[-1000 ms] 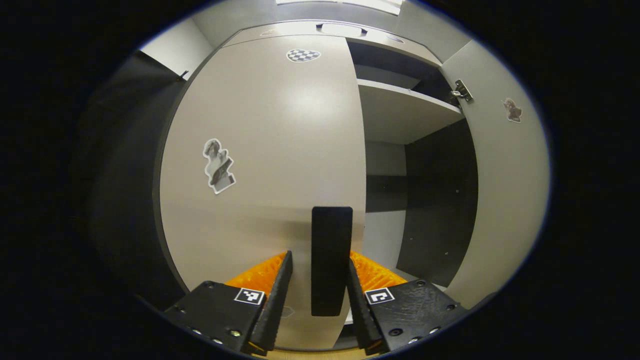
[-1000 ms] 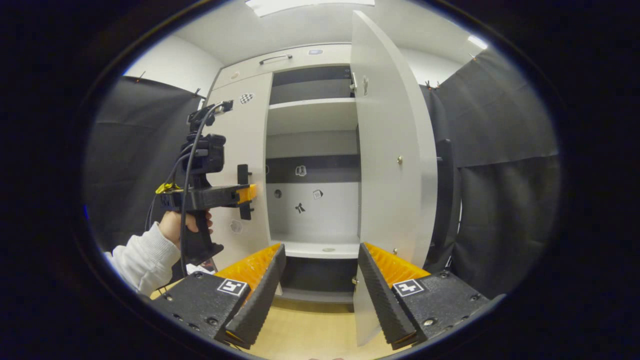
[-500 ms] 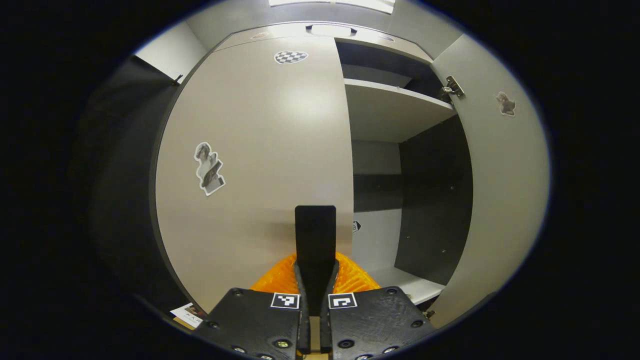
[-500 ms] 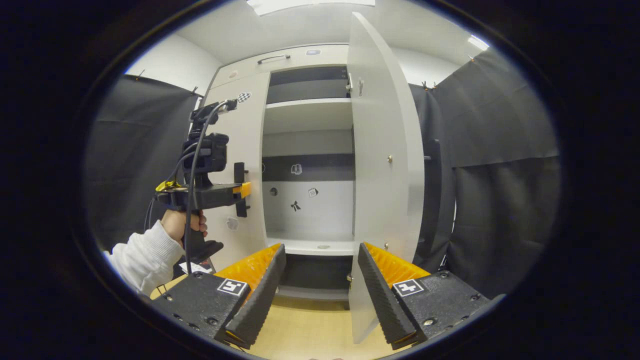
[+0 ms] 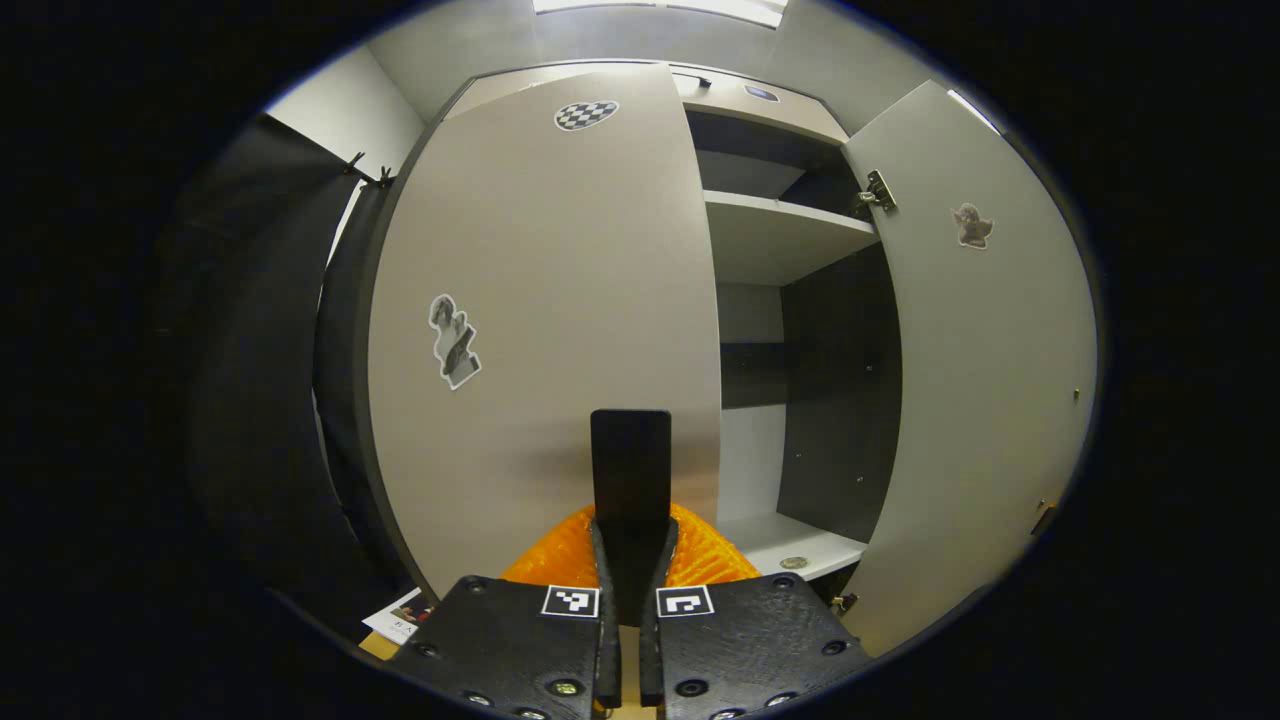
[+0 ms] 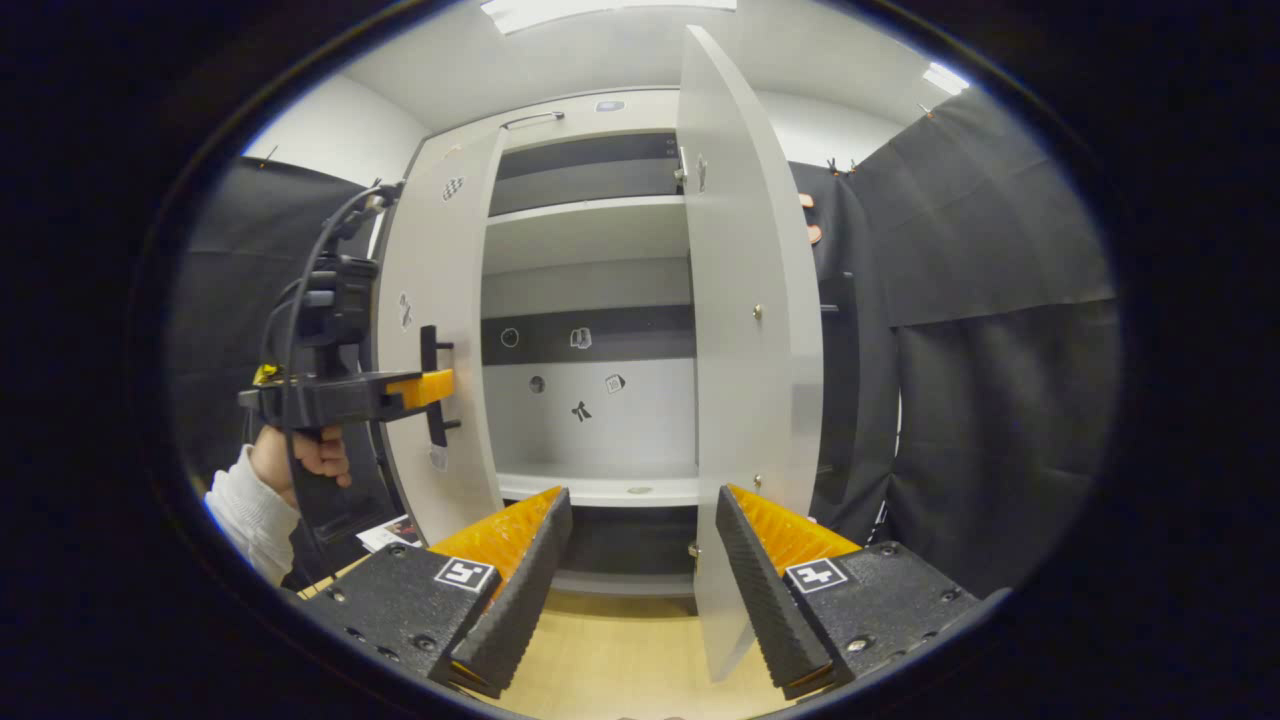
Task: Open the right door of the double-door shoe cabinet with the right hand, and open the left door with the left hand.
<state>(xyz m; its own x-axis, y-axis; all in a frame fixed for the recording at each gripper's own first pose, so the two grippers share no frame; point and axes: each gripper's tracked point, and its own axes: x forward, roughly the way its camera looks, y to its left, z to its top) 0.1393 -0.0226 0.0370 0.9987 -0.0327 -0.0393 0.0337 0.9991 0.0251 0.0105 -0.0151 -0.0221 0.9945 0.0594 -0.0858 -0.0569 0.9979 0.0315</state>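
The pale shoe cabinet (image 6: pixel 590 285) stands ahead. In the left gripper view my left gripper (image 5: pixel 630 532) is shut on the black vertical handle (image 5: pixel 630 455) of the left door (image 5: pixel 540 300), which is swung partway out. The right gripper view shows that left gripper (image 6: pixel 415 388) from the side, held by a hand (image 6: pixel 300 455), clamped on the handle (image 6: pixel 432 385). The right door (image 6: pixel 745 330) stands wide open, nearly edge-on. My right gripper (image 6: pixel 640 560) is open in front of the cabinet, holding nothing and touching nothing.
Inside are a pale upper shelf (image 5: pixel 780 235) and a lower shelf (image 6: pixel 600 488) with a small round thing (image 5: pixel 793 563) on it. Black curtains (image 6: pixel 1000 400) hang on both sides. A paper (image 6: pixel 390 532) lies on the wooden floor (image 6: pixel 620 660) by the left door.
My left gripper closed on the left door's handle, then drew the door outward so it now stands partly open. The right gripper stayed open and barely shifted.
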